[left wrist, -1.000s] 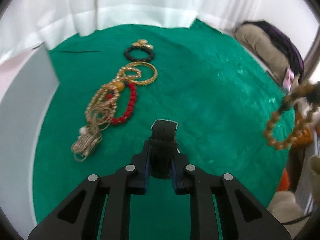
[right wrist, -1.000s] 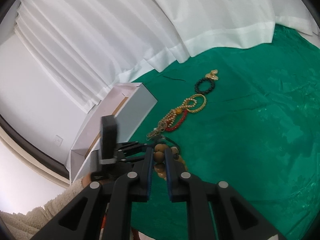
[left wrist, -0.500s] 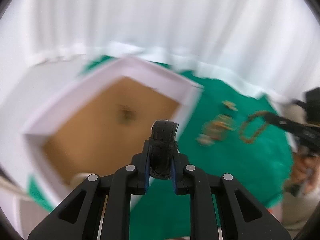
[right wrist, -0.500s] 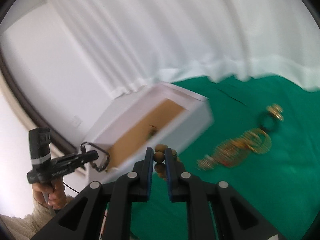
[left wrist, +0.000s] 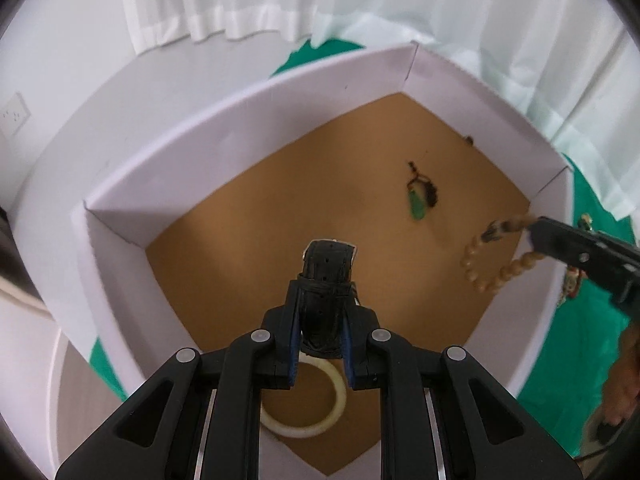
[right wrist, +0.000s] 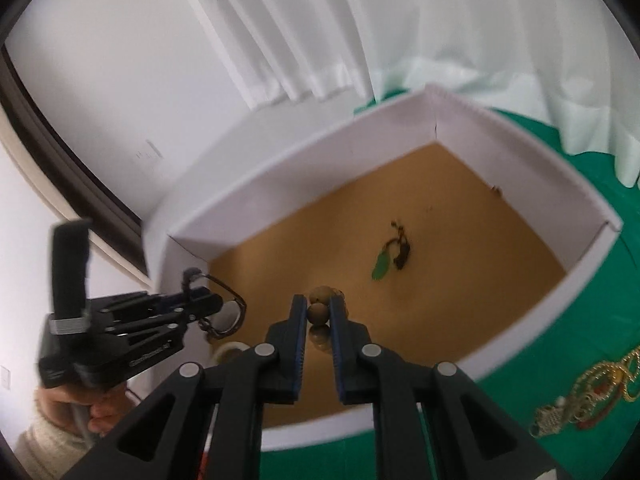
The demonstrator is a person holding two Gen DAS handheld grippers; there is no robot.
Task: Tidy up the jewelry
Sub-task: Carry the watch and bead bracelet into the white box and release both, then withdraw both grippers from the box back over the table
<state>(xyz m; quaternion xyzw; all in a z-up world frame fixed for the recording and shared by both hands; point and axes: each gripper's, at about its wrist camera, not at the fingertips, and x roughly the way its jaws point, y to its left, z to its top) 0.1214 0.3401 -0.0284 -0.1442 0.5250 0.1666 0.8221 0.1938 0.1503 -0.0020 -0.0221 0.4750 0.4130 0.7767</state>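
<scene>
My left gripper [left wrist: 320, 300] is shut on a black watch strap [left wrist: 326, 276] and holds it over the open white box [left wrist: 240, 108] with a brown floor. In the right wrist view the left gripper [right wrist: 200, 304] shows with the watch [right wrist: 226, 314] hanging from it. My right gripper [right wrist: 319, 308] is shut on a brown wooden bead bracelet [right wrist: 320, 312], also above the box [right wrist: 520, 312]. The bracelet [left wrist: 496, 256] hangs from the right gripper [left wrist: 536, 236] in the left wrist view. A green pendant [left wrist: 418, 204] and a cream bangle [left wrist: 308, 408] lie inside the box.
The box stands on a green cloth [right wrist: 540, 360]. A heap of gold and red jewelry [right wrist: 592, 392] lies on the cloth right of the box. White curtains [right wrist: 320, 20] hang behind. A dark frame [right wrist: 60, 168] runs along the wall at left.
Both grippers have swung from the jewelry row on the cloth over to the box and now hang above its inside, each still holding its piece.
</scene>
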